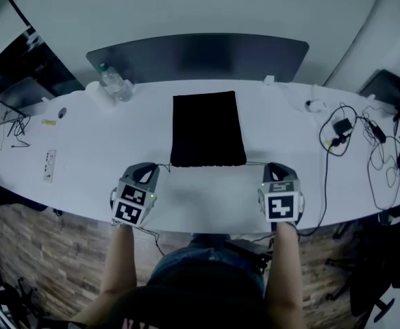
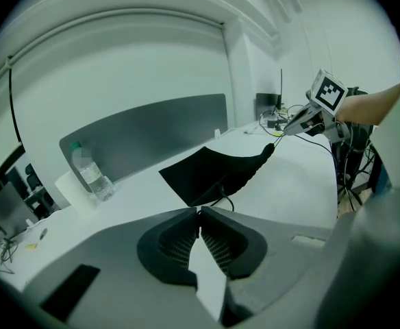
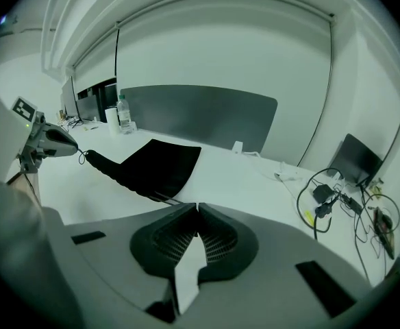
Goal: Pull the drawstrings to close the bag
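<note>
Nearest, at the tabletop's (image 1: 77, 163) front edge, the left gripper (image 1: 153, 169) and right gripper (image 1: 271, 165) flank the gathered mouth of the black drawstring bag (image 1: 207, 129). Only the gripper views show the grip. The left fingers (image 2: 219, 244) are pinched together on the left drawstring (image 2: 225, 196), the right fingers (image 3: 217, 237) on the right drawstring (image 3: 162, 198). The head view alone shows the bag lying flat, a water bottle (image 1: 115, 82) beyond its far left corner and cables (image 1: 351, 132) off to its right.

White table (image 1: 83, 177) w/ black bag (image 1: 207, 129) ctr, water bottle (image 1: 115, 82) back-left, cables (image 1: 340, 132) rt, power strip (image 1: 49, 164) left.
</note>
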Demonstrator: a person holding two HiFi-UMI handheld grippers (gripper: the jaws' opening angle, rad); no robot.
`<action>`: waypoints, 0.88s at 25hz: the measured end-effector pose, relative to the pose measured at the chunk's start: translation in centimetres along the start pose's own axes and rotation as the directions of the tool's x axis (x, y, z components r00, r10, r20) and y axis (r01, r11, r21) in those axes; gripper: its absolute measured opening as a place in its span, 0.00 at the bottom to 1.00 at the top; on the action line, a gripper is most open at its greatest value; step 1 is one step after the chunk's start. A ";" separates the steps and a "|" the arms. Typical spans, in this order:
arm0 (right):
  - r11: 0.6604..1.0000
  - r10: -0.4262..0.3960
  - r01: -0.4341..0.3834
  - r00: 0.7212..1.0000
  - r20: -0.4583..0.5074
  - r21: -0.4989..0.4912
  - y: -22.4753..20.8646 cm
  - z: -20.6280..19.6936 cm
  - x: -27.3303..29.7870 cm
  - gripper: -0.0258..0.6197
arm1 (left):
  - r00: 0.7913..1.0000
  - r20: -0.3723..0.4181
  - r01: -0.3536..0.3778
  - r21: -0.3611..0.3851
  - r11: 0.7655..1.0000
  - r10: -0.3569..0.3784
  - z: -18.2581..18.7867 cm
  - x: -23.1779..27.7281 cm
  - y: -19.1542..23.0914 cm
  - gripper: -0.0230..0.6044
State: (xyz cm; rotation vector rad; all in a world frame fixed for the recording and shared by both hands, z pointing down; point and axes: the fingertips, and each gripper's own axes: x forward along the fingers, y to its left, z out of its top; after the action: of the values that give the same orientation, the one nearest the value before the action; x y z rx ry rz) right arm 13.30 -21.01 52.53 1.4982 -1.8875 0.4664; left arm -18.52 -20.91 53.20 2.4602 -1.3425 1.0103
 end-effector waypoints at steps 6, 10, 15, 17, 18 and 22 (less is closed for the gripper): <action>1.000 -0.025 0.025 0.999 0.048 0.003 -1.0 1.9 -0.7 0.04 | 0.999 0.024 -0.048 0.001 0.999 0.048 1.1 -1.2 2.0 0.06; 0.999 -0.041 0.040 0.996 0.074 0.014 -1.5 2.8 -1.0 0.04 | 0.996 0.042 -0.074 -0.003 0.997 0.074 1.5 -1.7 3.3 0.07; 0.998 -0.063 0.061 0.994 0.094 0.023 -1.8 3.5 -1.2 0.04 | 0.994 0.056 -0.097 -0.019 0.995 0.098 1.9 -2.2 4.9 0.06; 0.997 -0.073 0.071 0.992 0.100 0.023 -2.1 3.7 -1.4 0.04 | 0.991 0.065 -0.111 -0.031 0.993 0.113 2.1 -2.3 5.6 0.07; 0.997 -0.078 0.076 0.991 0.104 0.024 -2.2 3.9 -1.4 0.04 | 0.990 0.069 -0.119 -0.037 0.992 0.121 2.2 -2.4 6.0 0.06; 0.993 -0.114 0.115 0.986 0.122 0.003 -2.6 4.9 -1.5 0.04 | 0.985 0.082 -0.149 -0.051 0.988 0.153 2.7 -2.6 7.4 0.06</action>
State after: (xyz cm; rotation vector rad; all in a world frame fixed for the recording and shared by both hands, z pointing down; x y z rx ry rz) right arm 14.57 -23.76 47.68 1.6555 -1.8802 0.3243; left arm -24.00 -24.65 48.26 2.4254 -1.5811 0.9041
